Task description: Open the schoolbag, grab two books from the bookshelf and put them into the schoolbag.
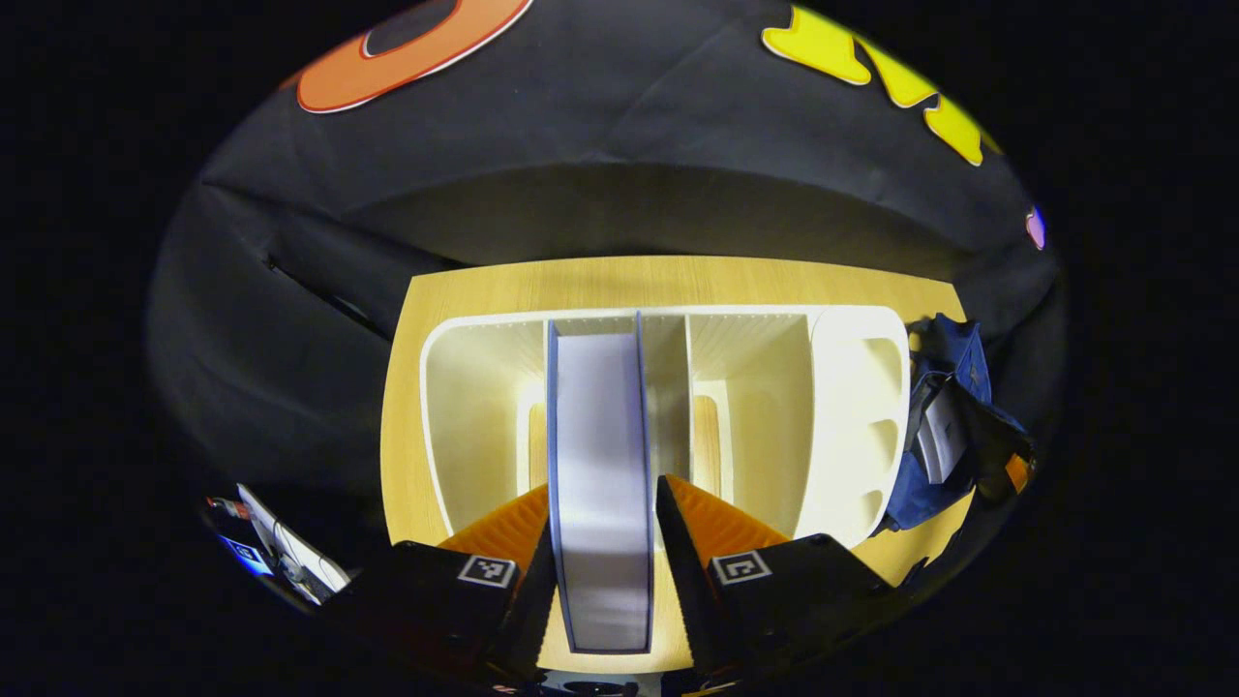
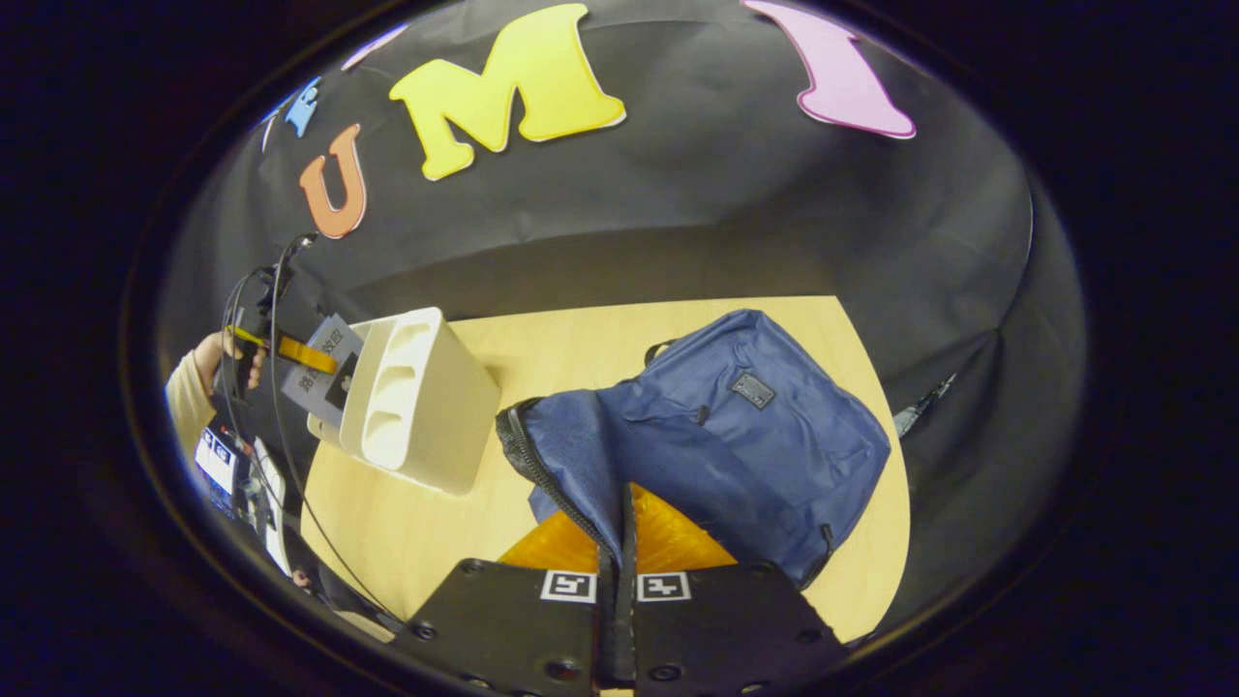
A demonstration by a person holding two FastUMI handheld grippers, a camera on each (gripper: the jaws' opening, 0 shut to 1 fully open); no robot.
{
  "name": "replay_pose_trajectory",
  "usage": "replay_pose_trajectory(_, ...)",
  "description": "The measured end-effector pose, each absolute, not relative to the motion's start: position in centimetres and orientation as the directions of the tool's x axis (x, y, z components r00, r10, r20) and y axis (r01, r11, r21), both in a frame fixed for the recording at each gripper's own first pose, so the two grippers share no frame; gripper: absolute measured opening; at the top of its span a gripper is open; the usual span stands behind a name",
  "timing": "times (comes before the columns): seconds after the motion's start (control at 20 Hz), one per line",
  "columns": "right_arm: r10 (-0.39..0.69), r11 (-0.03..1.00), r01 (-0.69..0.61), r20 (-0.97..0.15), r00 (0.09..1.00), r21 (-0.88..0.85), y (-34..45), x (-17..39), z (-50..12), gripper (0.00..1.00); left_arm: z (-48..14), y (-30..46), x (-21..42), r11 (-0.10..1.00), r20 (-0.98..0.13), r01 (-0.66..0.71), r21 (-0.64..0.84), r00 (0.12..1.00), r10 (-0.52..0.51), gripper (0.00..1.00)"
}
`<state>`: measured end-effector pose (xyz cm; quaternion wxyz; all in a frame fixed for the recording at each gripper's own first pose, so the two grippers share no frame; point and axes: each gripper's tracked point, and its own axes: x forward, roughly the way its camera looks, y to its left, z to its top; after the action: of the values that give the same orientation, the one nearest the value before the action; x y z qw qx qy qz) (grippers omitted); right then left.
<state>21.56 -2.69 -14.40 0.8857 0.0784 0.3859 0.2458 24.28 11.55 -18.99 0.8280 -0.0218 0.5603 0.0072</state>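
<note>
I am clamping my left gripper (image 1: 602, 552) on a book (image 1: 600, 465), both fingers pressing its covers, the book standing upright at the near edge of the white bookshelf (image 1: 852, 426) on the wooden table (image 1: 678, 281); my right gripper (image 2: 619, 571) is pinching the zipped edge of the blue schoolbag (image 2: 736, 436), holding its mouth open — the bag lying just right of the shelf. In the left gripper view something pale, perhaps a book, is showing inside the open bag, though I cannot be sure; so I am judging the opening done and this book not yet lifted across to the bag.
</note>
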Motion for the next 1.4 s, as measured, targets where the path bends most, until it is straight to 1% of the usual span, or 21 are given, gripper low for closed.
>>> replay_pose_trajectory(0.1,0.496,0.866,-0.388,-0.643,0.583,0.316,-2.7,21.6,-14.3,0.01,-18.8,11.6,24.0,0.999,-0.939,-0.033,-0.024,0.344,-0.011,0.52)
replay_pose_trajectory(0.25,0.508,0.860,-0.383,-0.645,0.570,0.339,-2.8,21.5,-14.7,0.01,-18.9,10.7,23.4,0.999,-0.955,-0.027,-0.030,0.295,-0.021,0.49)
replay_pose_trajectory(0.3,0.511,0.858,-0.384,-0.648,0.564,0.343,-2.8,21.6,-14.8,0.01,-18.9,10.1,23.0,0.999,-0.960,-0.030,-0.035,0.279,-0.026,0.47)
replay_pose_trajectory(0.35,0.513,0.856,-0.389,-0.650,0.561,0.340,-2.7,21.5,-14.8,0.01,-18.6,9.9,22.8,0.999,-0.961,-0.032,-0.040,0.275,-0.030,0.46)
replay_pose_trajectory(0.4,0.514,0.854,-0.400,-0.650,0.560,0.332,-2.6,21.5,-14.9,0.01,-18.4,10.1,22.7,0.999,-0.960,-0.037,-0.030,0.280,-0.018,0.49)
replay_pose_trajectory(0.45,0.515,0.853,-0.404,-0.650,0.558,0.330,-2.6,21.6,-14.9,0.01,-17.9,10.2,22.2,0.999,-0.961,-0.045,-0.022,0.276,-0.009,0.43)
replay_pose_trajectory(0.55,0.523,0.849,-0.409,-0.649,0.552,0.336,-2.6,21.8,-15.0,0.01,-16.8,10.2,20.9,0.998,-0.963,-0.052,-0.025,0.269,-0.010,0.42)
replay_pose_trajectory(0.6,0.527,0.846,-0.412,-0.649,0.549,0.339,-2.6,21.8,-15.1,0.01,-16.0,10.0,20.4,0.998,-0.961,-0.056,-0.033,0.277,-0.016,0.45)
replay_pose_trajectory(0.65,0.533,0.842,-0.419,-0.647,0.546,0.340,-2.7,21.7,-15.1,0.01,-15.3,10.0,19.8,0.997,-0.958,-0.061,-0.042,0.287,-0.022,0.41)
replay_pose_trajectory(0.9,0.557,0.823,-0.454,-0.639,0.531,0.341,-2.9,21.9,-15.1,0.01,-11.0,9.5,15.4,0.991,-0.935,-0.091,-0.098,0.350,-0.060,0.41)
replay_pose_trajectory(0.95,0.561,0.820,-0.460,-0.639,0.527,0.340,-3.0,22.0,-15.1,0.01,-10.1,9.8,14.4,0.988,-0.926,-0.110,-0.106,0.374,-0.058,0.44)
replay_pose_trajectory(1.0,0.568,0.814,-0.471,-0.636,0.523,0.340,-2.9,22.0,-15.1,0.01,-9.5,9.7,13.3,0.984,-0.919,-0.129,-0.120,0.389,-0.061,0.41)
replay_pose_trajectory(1.05,0.574,0.809,-0.481,-0.634,0.518,0.338,-2.9,21.9,-15.2,0.01,-8.3,9.0,11.2,0.973,-0.902,-0.150,-0.174,0.420,-0.097,0.43)
replay_pose_trajectory(1.1,0.578,0.805,-0.486,-0.633,0.515,0.340,-2.8,22.0,-15.2,0.01,-7.7,8.7,9.8,0.967,-0.897,-0.166,-0.193,0.430,-0.105,0.41)
replay_pose_trajectory(1.2,0.584,0.799,-0.497,-0.634,0.507,0.338,-2.7,22.0,-15.5,0.01,-6.6,7.9,7.5,0.951,-0.871,-0.180,-0.251,0.471,-0.141,0.41)
replay_pose_trajectory(1.25,0.587,0.796,-0.502,-0.633,0.505,0.338,-2.6,21.8,-15.5,0.04,-6.2,7.2,6.4,0.940,-0.858,-0.184,-0.286,0.487,-0.165,0.41)
replay_pose_trajectory(1.3,0.590,0.793,-0.506,-0.634,0.501,0.338,-2.5,21.8,-15.6,0.01,-5.9,6.3,5.2,0.932,-0.845,-0.180,-0.315,0.501,-0.189,0.41)
replay_pose_trajectory(1.4,0.589,0.791,-0.517,-0.636,0.499,0.327,-2.1,21.8,-15.7,0.01,-5.5,5.1,3.2,0.913,-0.816,-0.182,-0.365,0.534,-0.220,0.41)
